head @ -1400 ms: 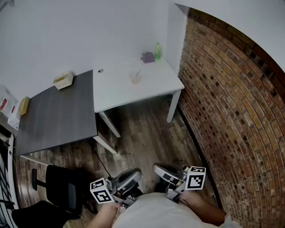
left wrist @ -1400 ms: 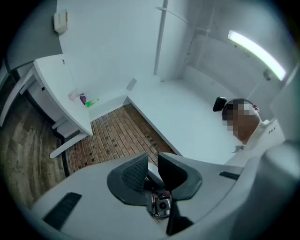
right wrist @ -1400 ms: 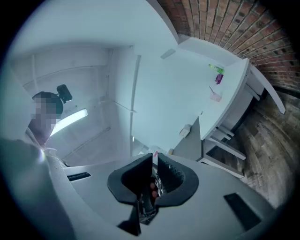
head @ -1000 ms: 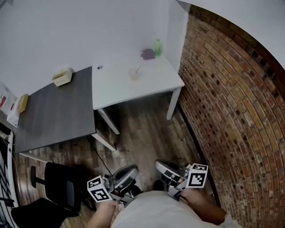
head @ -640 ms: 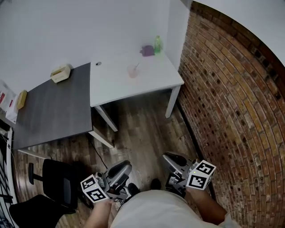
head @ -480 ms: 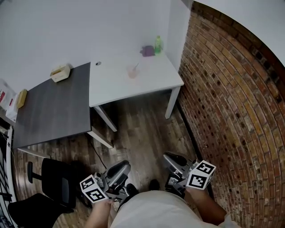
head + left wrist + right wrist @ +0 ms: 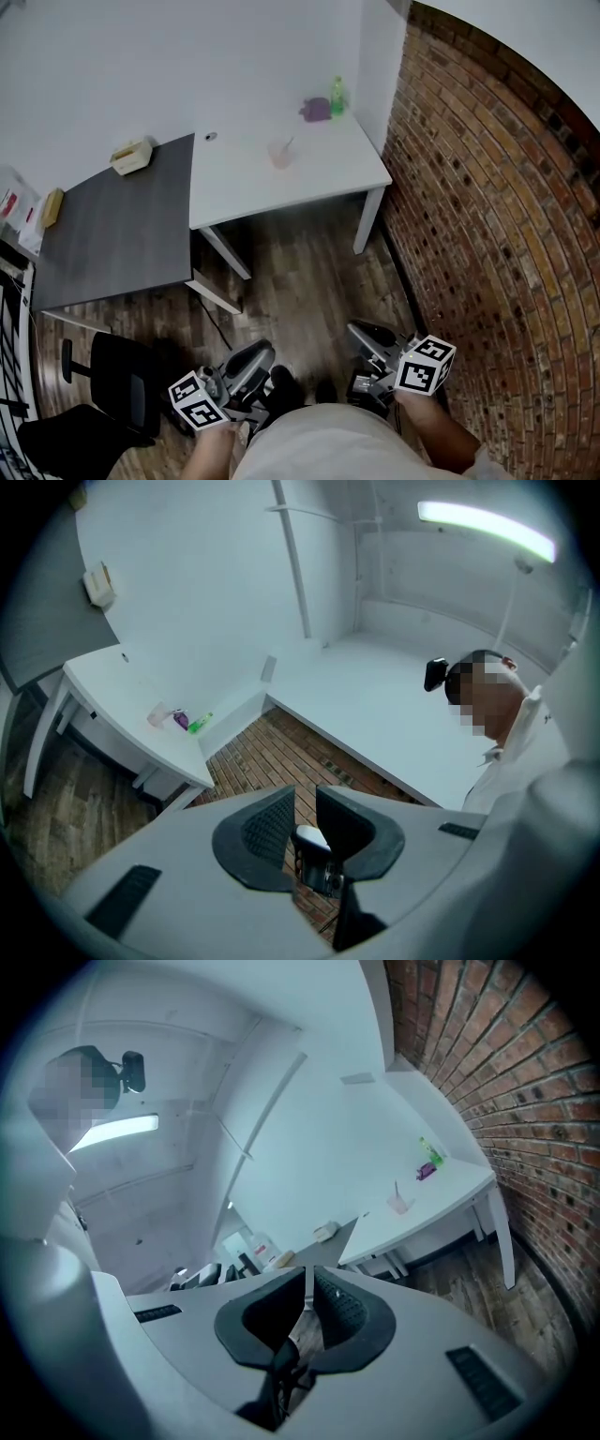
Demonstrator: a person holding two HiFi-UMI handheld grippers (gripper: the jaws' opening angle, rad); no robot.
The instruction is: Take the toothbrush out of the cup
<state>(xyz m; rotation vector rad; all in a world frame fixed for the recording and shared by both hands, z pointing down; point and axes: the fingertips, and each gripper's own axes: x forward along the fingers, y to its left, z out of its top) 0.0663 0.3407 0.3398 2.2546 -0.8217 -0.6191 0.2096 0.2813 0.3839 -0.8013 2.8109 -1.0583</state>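
A clear cup (image 7: 280,154) with a toothbrush standing in it sits near the middle of the white table (image 7: 246,192), far ahead of me. The same cup (image 7: 157,714) shows small in the left gripper view, and the cup (image 7: 400,1203) is small and distant in the right gripper view too. My left gripper (image 7: 257,352) and right gripper (image 7: 362,331) are held low against my body over the wooden floor, well short of the table. Each has its jaws drawn together with only a thin slit and nothing between them.
A green bottle (image 7: 337,97) and a purple object (image 7: 316,110) stand at the table's far right corner. A dark grey desk (image 7: 112,239) with a beige box (image 7: 131,157) adjoins on the left. A black office chair (image 7: 122,403) is at lower left, a brick wall (image 7: 487,234) on the right.
Both grippers have drifted a little apart, the left one leftward and the right one rightward. The view of the table has shifted slightly. The cup has not moved.
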